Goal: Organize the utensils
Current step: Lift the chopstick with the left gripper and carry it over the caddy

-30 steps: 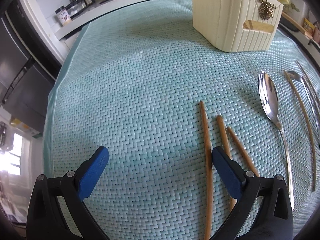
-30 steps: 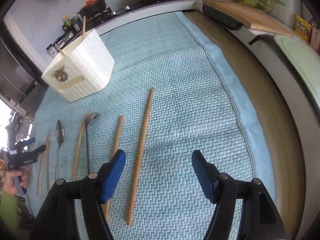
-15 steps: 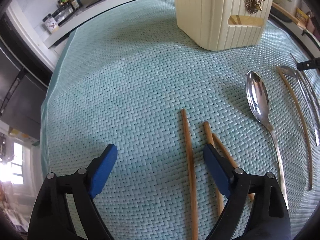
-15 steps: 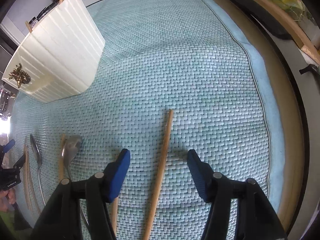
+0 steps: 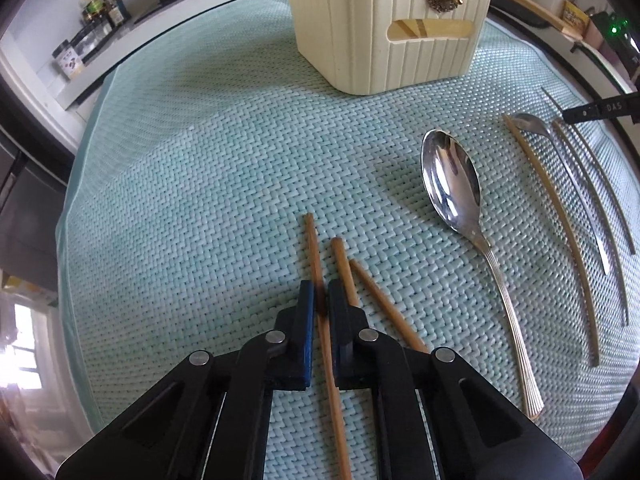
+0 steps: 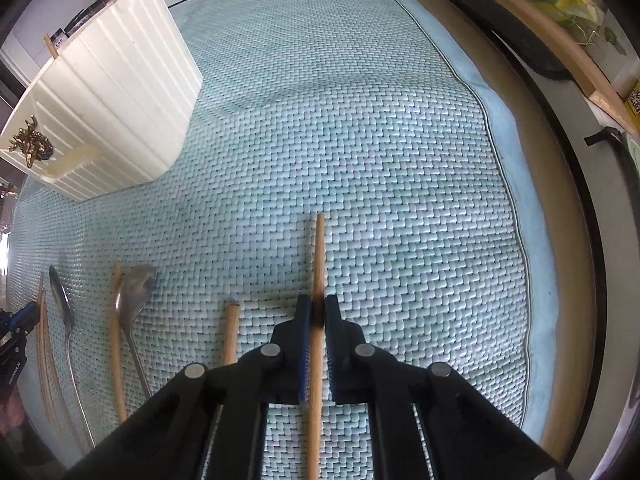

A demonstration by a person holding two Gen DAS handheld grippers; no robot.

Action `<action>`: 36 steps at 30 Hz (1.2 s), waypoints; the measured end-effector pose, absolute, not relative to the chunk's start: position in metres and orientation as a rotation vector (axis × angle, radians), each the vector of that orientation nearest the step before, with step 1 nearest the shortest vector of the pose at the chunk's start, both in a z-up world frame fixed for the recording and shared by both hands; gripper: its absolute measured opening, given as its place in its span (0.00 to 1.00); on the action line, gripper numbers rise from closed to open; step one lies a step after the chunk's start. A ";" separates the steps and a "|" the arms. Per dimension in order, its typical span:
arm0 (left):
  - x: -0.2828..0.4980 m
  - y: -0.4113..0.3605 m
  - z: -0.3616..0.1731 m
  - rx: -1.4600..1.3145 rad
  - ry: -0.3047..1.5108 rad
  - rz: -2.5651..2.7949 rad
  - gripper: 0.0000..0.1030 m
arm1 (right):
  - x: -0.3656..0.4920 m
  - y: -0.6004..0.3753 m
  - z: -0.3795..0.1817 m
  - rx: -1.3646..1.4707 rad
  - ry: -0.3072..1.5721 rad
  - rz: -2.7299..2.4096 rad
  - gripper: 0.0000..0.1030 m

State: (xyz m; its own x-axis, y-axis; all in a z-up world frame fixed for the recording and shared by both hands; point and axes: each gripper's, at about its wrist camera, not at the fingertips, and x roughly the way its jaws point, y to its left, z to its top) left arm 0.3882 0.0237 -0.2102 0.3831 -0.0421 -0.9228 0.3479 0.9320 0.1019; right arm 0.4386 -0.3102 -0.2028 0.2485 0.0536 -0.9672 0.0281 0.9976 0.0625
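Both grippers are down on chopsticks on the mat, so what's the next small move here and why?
Probably lift both straight up a little. The left gripper has just closed on one wooden chopstick, the right gripper on another chopstick. Both sticks lie flat on the woven mat; two loose chopsticks sit right beside the left one, so rising clears them before heading to the cream holder.

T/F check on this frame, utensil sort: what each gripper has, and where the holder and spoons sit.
1. The left gripper is shut on a chopstick. True.
2. The right gripper is open over bare mat. False: it is shut on a wooden stick.
3. The cream holder lies tipped on its side. False: it stands upright on the woven mat.
4. The large spoon lies on the mat, ungripped. True.
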 end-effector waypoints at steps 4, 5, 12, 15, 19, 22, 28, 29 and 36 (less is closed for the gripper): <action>0.382 0.022 -0.197 0.259 1.133 -0.253 0.04 | 0.421 -0.316 -0.180 0.120 1.242 0.056 0.06; 0.380 0.025 -0.190 0.241 1.119 -0.250 0.04 | 0.414 -0.318 -0.172 0.125 1.222 0.068 0.06; 0.358 0.050 -0.132 0.094 1.010 -0.236 0.04 | 0.365 -0.330 -0.113 0.146 1.053 0.145 0.06; 0.350 0.061 -0.106 0.050 0.961 -0.237 0.04 | 0.347 -0.334 -0.090 0.146 0.994 0.176 0.06; 0.338 0.074 -0.078 0.005 0.899 -0.244 0.04 | 0.331 -0.336 -0.057 0.145 0.929 0.207 0.07; 0.332 0.082 -0.056 -0.015 0.851 -0.249 0.03 | 0.317 -0.333 -0.041 0.130 0.875 0.232 0.07; 0.319 0.093 -0.027 -0.059 0.781 -0.258 0.03 | 0.288 -0.317 -0.007 0.080 0.755 0.249 0.07; 0.317 0.094 -0.023 -0.061 0.771 -0.260 0.03 | 0.286 -0.316 -0.003 0.071 0.740 0.249 0.06; 0.312 0.092 0.000 -0.077 0.725 -0.284 0.03 | 0.282 -0.311 0.017 0.053 0.690 0.256 0.06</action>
State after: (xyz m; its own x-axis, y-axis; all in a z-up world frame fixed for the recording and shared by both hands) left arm 0.3120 0.0917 0.0005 0.7119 -0.2827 -0.6429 0.2299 0.9588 -0.1670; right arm 0.2816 -0.3109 0.0175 0.7411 0.2507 -0.6229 -0.2159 0.9674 0.1325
